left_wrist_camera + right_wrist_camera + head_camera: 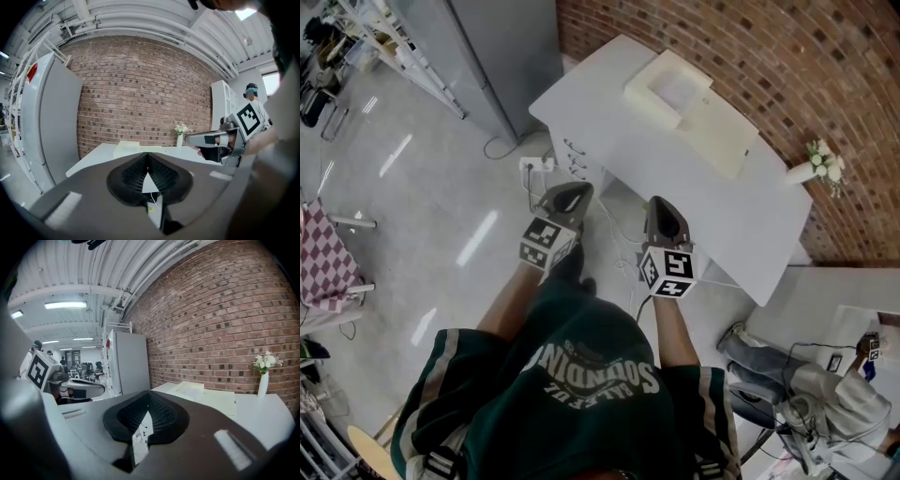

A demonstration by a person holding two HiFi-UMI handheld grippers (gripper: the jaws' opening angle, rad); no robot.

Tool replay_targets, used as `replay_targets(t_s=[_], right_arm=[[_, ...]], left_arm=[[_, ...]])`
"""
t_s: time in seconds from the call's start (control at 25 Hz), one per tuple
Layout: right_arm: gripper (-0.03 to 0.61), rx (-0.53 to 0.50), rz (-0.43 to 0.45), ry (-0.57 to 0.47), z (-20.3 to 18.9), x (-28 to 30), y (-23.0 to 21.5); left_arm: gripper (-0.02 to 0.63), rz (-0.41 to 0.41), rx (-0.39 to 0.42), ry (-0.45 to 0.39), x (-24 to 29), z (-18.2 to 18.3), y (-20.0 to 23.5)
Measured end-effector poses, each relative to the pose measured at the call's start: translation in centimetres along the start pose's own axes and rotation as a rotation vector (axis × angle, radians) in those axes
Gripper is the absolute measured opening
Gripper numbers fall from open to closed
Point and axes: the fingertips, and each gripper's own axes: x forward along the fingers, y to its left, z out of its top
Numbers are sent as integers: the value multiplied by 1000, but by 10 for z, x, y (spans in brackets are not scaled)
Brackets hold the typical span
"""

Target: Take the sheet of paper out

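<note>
Person's green shirt [581, 394] fills the foreground; left gripper [573, 191] and right gripper [662, 202] hang short of the tabletop [605, 117], all 4 jaws clenched on nothing. Cream case [703, 117] there, likely holding the sheet, sits untouched: nothing done yet.

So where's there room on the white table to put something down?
The table is bare along its whole near side, in front of the cream box, and between that box and the flower vase. Only the back middle is taken, by the box.
</note>
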Motion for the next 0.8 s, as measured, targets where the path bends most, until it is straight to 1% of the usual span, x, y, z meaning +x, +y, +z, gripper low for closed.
replay_targets(t_s=[0.2,0.56,0.8], right_arm=[[0,-5,-13,8,9,42,-13],[0,-10,-44,33,34,131,-32],[0,-23,-81,37,53,185,-39]], left_arm=[[11,-25,-4,9,36,9,27],[11,-64,-20,18,103,28,99],[11,-119,-18,33,143,40,141]])
